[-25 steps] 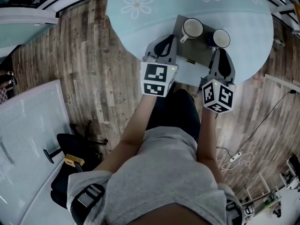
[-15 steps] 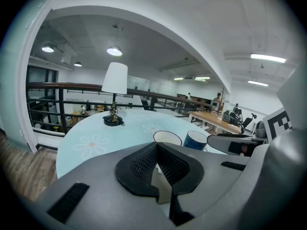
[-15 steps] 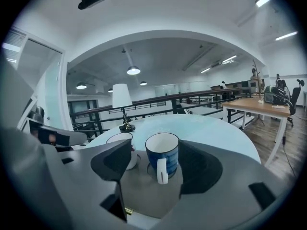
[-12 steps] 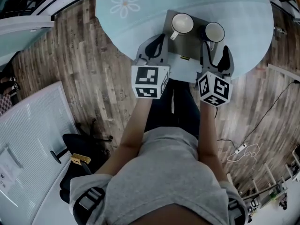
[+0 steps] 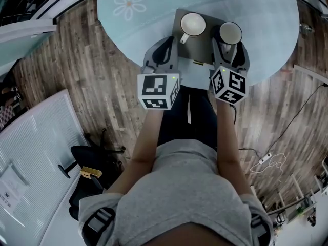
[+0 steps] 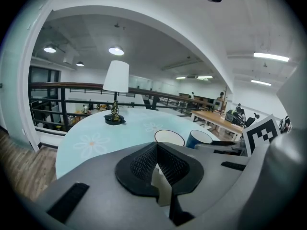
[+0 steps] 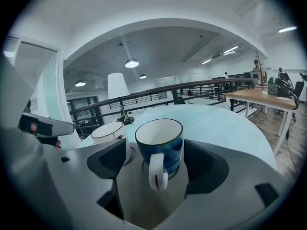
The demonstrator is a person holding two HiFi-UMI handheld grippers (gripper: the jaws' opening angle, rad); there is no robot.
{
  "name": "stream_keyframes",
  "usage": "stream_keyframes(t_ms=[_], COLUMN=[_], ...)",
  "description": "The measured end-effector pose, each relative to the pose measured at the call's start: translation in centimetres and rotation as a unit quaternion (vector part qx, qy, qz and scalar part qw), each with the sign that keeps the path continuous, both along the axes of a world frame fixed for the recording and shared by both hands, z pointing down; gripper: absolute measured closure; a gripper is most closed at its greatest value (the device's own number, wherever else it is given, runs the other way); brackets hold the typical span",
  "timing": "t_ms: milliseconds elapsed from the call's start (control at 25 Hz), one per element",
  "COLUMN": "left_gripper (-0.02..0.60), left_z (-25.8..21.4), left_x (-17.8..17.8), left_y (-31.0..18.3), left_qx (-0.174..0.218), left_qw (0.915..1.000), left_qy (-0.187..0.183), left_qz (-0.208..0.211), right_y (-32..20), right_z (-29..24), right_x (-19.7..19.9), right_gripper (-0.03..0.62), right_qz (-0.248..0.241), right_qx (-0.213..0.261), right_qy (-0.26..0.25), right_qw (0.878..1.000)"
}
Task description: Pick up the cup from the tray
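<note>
A grey tray (image 5: 203, 49) lies near the front edge of a round pale-blue table (image 5: 138, 19). It bears a white cup (image 5: 192, 24) (image 7: 109, 133) and a blue cup (image 5: 230, 33) (image 7: 160, 138) with a white inside. My right gripper (image 5: 230, 46) (image 7: 156, 153) is open; its jaws have just been opening. The blue cup stands between them with its white handle towards me, and the pads do not touch it. My left gripper (image 5: 167, 44) (image 6: 157, 150) is shut and empty, at the tray's left side, short of the white cup (image 6: 169, 138).
A small table lamp (image 6: 115, 90) stands at the far side of the table. Wooden floor (image 5: 102, 86) surrounds the table. A black chair (image 5: 84, 160) and a white panel (image 5: 31, 147) are at the lower left. A cable (image 5: 269, 160) lies on the floor at the right.
My right gripper's jaws went from shut to wide open, and it moved forward and down until they flank the blue cup. The left gripper stays shut by the tray.
</note>
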State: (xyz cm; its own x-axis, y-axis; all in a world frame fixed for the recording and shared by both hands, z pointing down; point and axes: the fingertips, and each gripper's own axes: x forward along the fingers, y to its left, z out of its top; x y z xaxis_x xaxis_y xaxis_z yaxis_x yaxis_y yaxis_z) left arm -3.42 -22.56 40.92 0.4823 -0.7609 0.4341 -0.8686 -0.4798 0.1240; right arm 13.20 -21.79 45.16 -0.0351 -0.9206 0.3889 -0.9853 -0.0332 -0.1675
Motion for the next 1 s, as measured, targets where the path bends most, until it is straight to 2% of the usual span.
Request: stream_keyframes(t_ms=[480, 1000], left_gripper=[0.575, 0.575], left_z=[0.5, 0.9], left_x=[-1.3, -1.3], left_y=[-1.7, -2.0], left_qx=[-0.006, -0.010], left_qw=[0.9998, 0.9997], left_qy=[-0.005, -0.012], left_qz=[-0.019, -0.019], right_y=[-3.1, -3.4], right_z=[1.3, 1.2], right_x=[0.6, 0.6], right_gripper=[0.256, 0.255], right_qz=[-0.019, -0.027], right_qx=[-0.028, 0.001], right_qy=[0.032, 0.042], right_qw=[0.999, 0.999])
